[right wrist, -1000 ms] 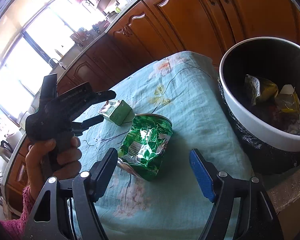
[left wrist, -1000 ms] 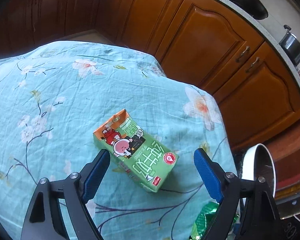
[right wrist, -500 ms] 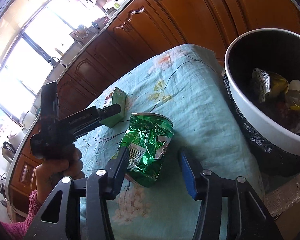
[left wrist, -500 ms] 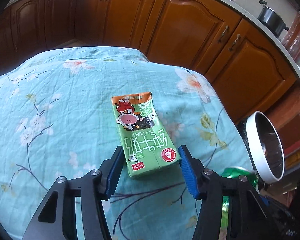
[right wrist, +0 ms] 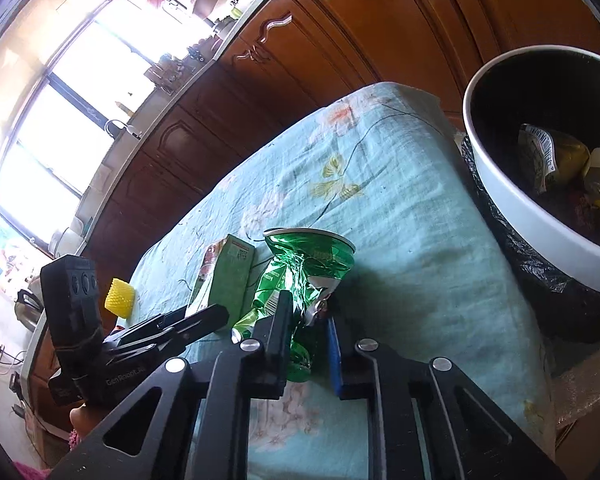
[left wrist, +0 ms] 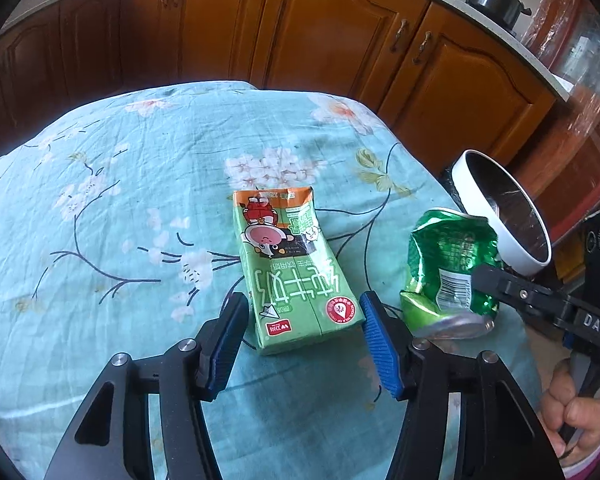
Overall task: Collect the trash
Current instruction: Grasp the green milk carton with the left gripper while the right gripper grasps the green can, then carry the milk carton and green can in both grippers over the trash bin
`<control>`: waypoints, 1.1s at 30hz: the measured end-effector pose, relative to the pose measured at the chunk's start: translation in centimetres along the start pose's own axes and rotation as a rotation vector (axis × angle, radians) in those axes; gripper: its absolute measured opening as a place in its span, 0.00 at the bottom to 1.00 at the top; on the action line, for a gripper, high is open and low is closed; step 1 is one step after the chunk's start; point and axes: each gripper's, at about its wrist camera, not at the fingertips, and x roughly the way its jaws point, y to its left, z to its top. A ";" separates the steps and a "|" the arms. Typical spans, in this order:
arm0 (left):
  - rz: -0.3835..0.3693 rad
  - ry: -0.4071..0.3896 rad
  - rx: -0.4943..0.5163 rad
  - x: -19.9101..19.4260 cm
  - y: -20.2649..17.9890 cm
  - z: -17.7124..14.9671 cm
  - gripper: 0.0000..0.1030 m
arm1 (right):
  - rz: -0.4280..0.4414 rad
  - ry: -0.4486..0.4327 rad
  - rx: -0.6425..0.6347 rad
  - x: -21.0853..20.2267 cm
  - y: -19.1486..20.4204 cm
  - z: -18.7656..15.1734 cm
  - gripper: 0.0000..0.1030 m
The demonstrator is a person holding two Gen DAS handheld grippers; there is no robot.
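Observation:
A green milk carton (left wrist: 294, 276) lies flat on the floral teal tablecloth (left wrist: 120, 208). My left gripper (left wrist: 302, 332) straddles its near end, jaws open, the blue pads a little off its sides. The carton also shows in the right wrist view (right wrist: 224, 280). A crushed green can (right wrist: 300, 276) lies right of the carton; it also shows in the left wrist view (left wrist: 448, 268). My right gripper (right wrist: 306, 340) is shut on the can's near end.
A white-rimmed trash bin (right wrist: 512, 196) with a black liner stands off the table's right edge and holds wrappers; it also shows in the left wrist view (left wrist: 496, 216). A yellow ribbed cup (right wrist: 119, 292) sits at the far left. Wooden cabinets (left wrist: 340, 40) run behind.
My left gripper has moved in around the carton and narrowed. My right gripper has closed on the crushed can.

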 end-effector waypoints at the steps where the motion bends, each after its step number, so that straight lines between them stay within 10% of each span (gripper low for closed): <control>1: 0.006 -0.008 -0.005 0.1 -0.1 0.0 0.56 | -0.008 -0.004 -0.009 -0.3 0.3 -0.1 0.12; 21: -0.081 -0.066 0.123 -3.7 -7.0 -3.1 0.50 | -0.112 -0.172 -0.027 -7.9 -0.8 -1.7 0.11; 33: 0.011 0.026 0.127 0.0 -8.0 -2.7 0.59 | -0.108 -0.172 0.006 -8.5 -2.9 -2.2 0.11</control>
